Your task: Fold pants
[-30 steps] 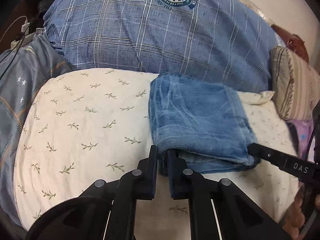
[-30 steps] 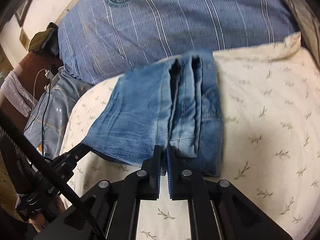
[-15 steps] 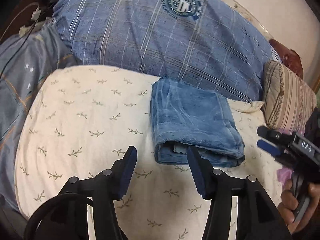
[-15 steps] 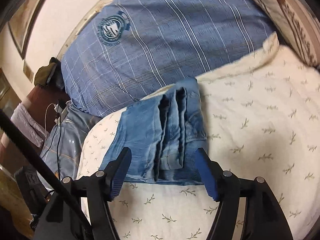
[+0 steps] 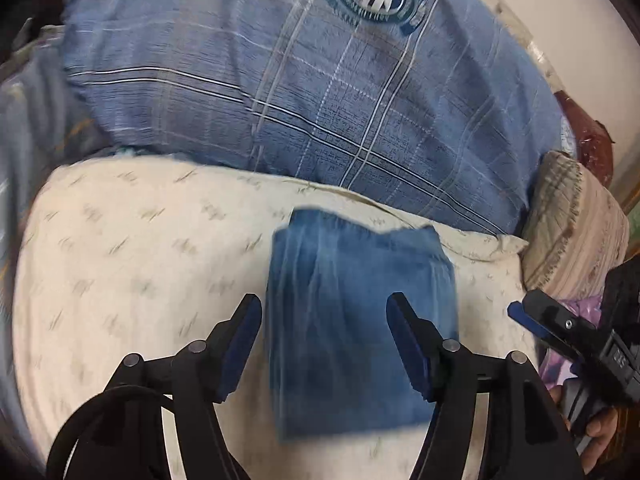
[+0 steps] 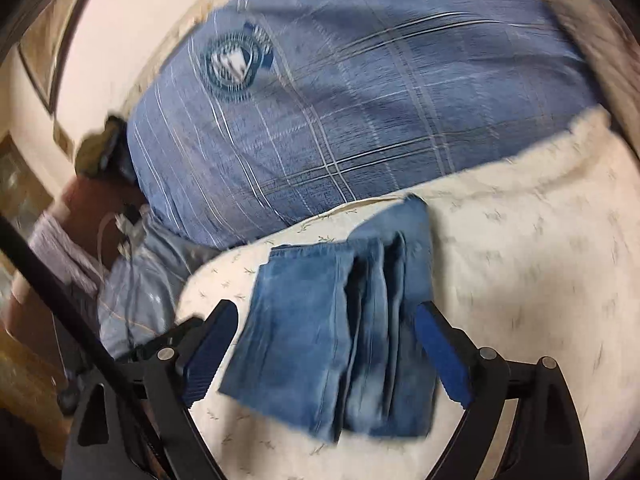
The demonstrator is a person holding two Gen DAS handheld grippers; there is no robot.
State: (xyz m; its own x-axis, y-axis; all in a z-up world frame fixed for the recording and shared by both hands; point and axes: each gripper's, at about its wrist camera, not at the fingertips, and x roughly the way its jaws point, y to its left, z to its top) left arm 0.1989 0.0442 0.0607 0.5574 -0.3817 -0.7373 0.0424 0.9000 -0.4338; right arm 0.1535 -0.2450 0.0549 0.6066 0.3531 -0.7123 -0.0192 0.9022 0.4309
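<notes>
Two grippers: our left gripper [image 5: 324,344] and right gripper [image 6: 326,354] widen their fingers, holding nothing.
Pants [image 6: 340,332]: folded on the cream bedspread [image 5: 132,264].
Behind: blue plaid pillow [image 5: 320,104].

The pants [image 6: 320,336] were soft, faded blue jean cloth. The bed sheet [image 5: 140,264] was matt cream cloth. The big pillow [image 5: 280,92] was woven cloth. Gripper fingers [image 5: 240,344] were black plastic.

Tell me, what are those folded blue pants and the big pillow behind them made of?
The folded pants look like washed denim: faded blue with pale worn streaks and stiff stacked layers. The big pillow seems covered in woven, matte cloth, perhaps cotton: blue with thin stripe lines and a round emblem.
</notes>
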